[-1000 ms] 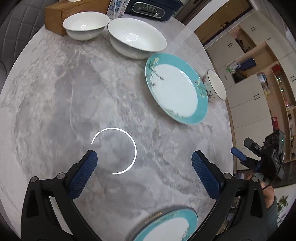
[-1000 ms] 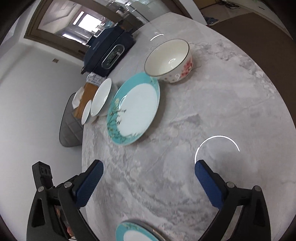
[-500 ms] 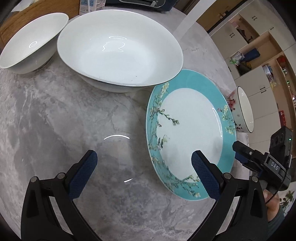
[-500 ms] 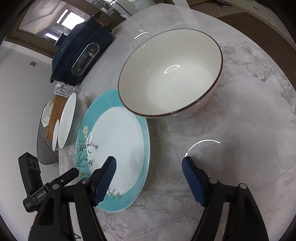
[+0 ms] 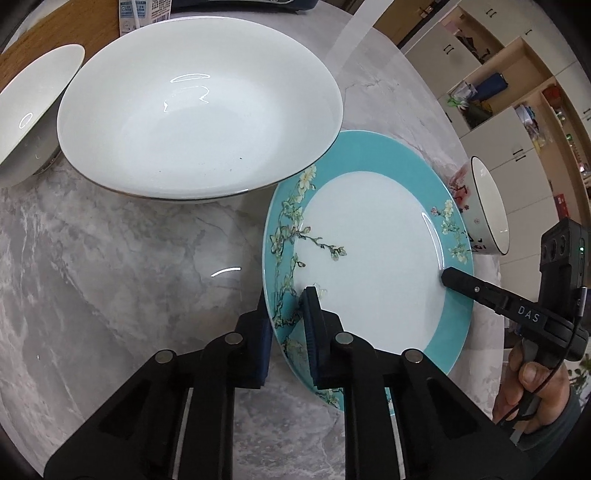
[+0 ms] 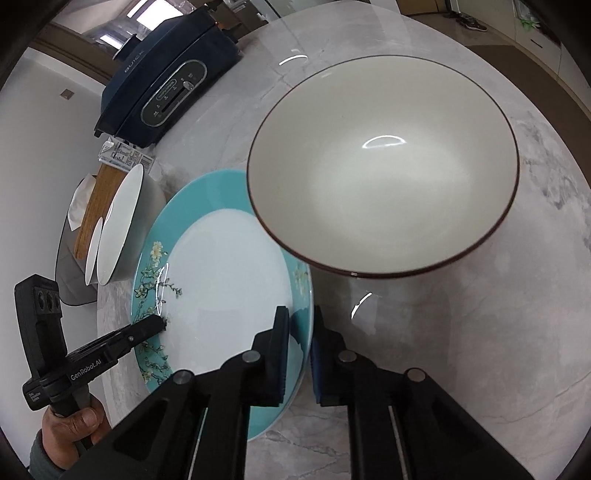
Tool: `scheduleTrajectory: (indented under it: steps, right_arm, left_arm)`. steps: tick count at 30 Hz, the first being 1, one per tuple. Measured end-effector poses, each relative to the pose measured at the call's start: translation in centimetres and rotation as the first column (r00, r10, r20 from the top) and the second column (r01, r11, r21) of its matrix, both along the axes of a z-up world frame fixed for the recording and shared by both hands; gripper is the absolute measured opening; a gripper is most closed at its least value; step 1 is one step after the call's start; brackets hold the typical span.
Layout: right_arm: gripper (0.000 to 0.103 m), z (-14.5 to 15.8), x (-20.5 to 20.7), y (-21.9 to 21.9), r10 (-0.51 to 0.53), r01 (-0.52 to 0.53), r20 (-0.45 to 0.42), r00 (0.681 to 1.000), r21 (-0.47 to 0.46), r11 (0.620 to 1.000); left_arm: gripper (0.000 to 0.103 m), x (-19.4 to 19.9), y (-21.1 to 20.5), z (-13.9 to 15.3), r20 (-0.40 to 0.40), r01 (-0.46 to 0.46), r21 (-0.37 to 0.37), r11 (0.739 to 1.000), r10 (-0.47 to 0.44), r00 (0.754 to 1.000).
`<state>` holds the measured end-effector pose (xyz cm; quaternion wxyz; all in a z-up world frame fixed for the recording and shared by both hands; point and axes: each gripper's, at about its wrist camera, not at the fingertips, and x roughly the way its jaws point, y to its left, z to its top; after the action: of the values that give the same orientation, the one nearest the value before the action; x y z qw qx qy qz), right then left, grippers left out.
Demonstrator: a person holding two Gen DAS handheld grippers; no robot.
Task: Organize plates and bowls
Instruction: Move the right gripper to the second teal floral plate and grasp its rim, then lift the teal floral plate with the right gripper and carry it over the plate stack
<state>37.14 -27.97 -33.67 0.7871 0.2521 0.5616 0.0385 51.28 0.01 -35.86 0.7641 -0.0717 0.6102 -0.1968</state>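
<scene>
A teal-rimmed plate with a blossom pattern lies on the marble table; it also shows in the right wrist view. My left gripper is shut on the plate's near-left rim. My right gripper is shut on the opposite rim, and its finger shows in the left wrist view. A large white bowl stands just behind the plate, its rim overhanging it. A cream bowl with a dark rim and flowered outside stands beside the plate on the right.
A smaller white bowl stands left of the large one. Behind them are a wooden box, a carton and a dark blue cooker. Cabinets and shelves lie beyond the table's right edge.
Both grippers moved forward to the teal plate and closed on its opposite rims. A second teal plate seen near the front edge a second ago is out of view.
</scene>
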Motion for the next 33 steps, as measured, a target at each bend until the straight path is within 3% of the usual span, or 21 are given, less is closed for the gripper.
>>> scheduleTrajectory:
  steps: [5, 10, 19, 33]
  right_arm:
    - [0.013, 0.5, -0.3, 0.7, 0.003, -0.004, -0.017, 1.0, -0.014, 1.0]
    - [0.013, 2.7, -2.3, 1.9, 0.041, -0.04, 0.013, 0.999, -0.043, 0.998]
    - [0.013, 5.5, -7.4, 3.2, 0.088, -0.086, 0.063, 0.994, -0.041, 0.995]
    - [0.014, 12.1, -17.8, 6.0, 0.215, -0.183, 0.226, 0.95, -0.155, 0.971]
  left_arm:
    - [0.014, -1.0, 0.0, 1.0, 0.022, 0.015, 0.029, 0.999, -0.016, 1.0]
    - [0.014, -3.5, 0.2, 3.3, 0.095, 0.008, 0.036, 0.999, -0.011, 0.995]
    - [0.014, -10.5, 1.5, 6.0, 0.132, -0.007, 0.039, 0.999, 0.002, 0.991]
    - [0.014, -24.0, 3.3, 12.4, 0.261, -0.047, 0.02, 0.999, 0.041, 0.965]
